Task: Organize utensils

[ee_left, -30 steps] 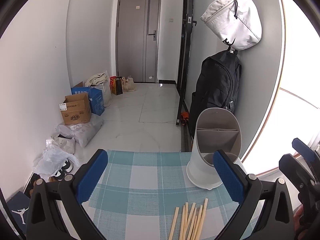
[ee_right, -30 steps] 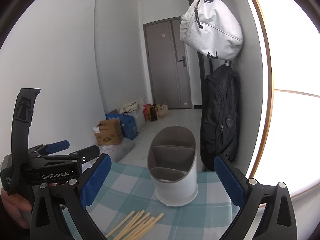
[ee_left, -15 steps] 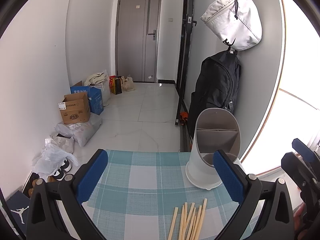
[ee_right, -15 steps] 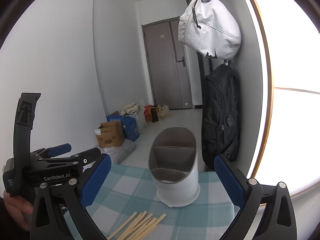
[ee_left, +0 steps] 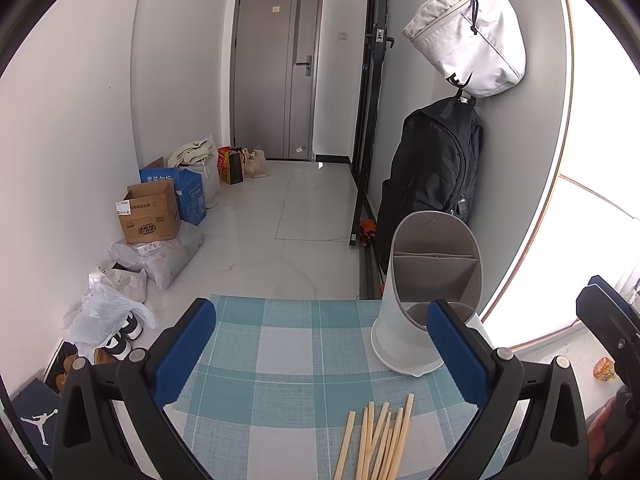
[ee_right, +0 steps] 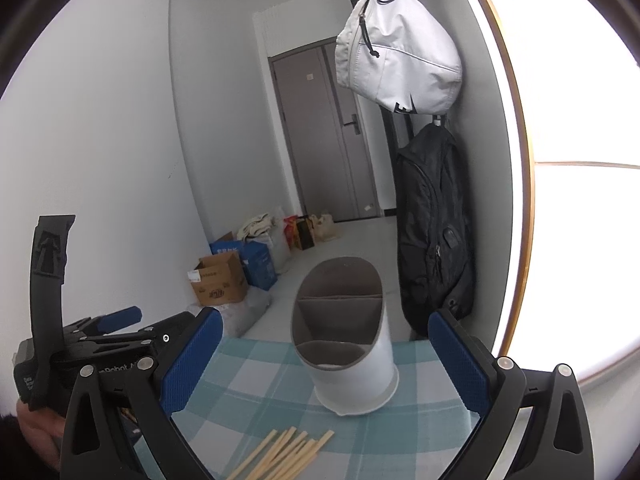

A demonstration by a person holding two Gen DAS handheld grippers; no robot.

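Observation:
A white utensil holder (ee_left: 416,312) (ee_right: 352,356) with a grey divided inside stands upright on a teal checked tablecloth (ee_left: 288,360) (ee_right: 400,428). Several wooden chopsticks (ee_left: 380,440) (ee_right: 284,452) lie loose in a bunch on the cloth, nearer to me than the holder. My left gripper (ee_left: 320,344) hovers open over the cloth, left of the holder, with nothing between its blue pads. My right gripper (ee_right: 324,356) is open too, its fingers framing the holder from a distance. The left gripper's body (ee_right: 100,344) shows at the left of the right wrist view.
The table ends just beyond the holder. Past it is a tiled floor with cardboard boxes (ee_left: 150,216), bags and shoes along the left wall. A black backpack (ee_left: 432,176) and a white bag (ee_left: 468,36) hang on the right wall. A grey door (ee_left: 276,68) stands at the back.
Both cameras have risen and tilted slightly, so the chopsticks and holder sit a little lower in view. Both grippers stay open and nothing on the table has moved.

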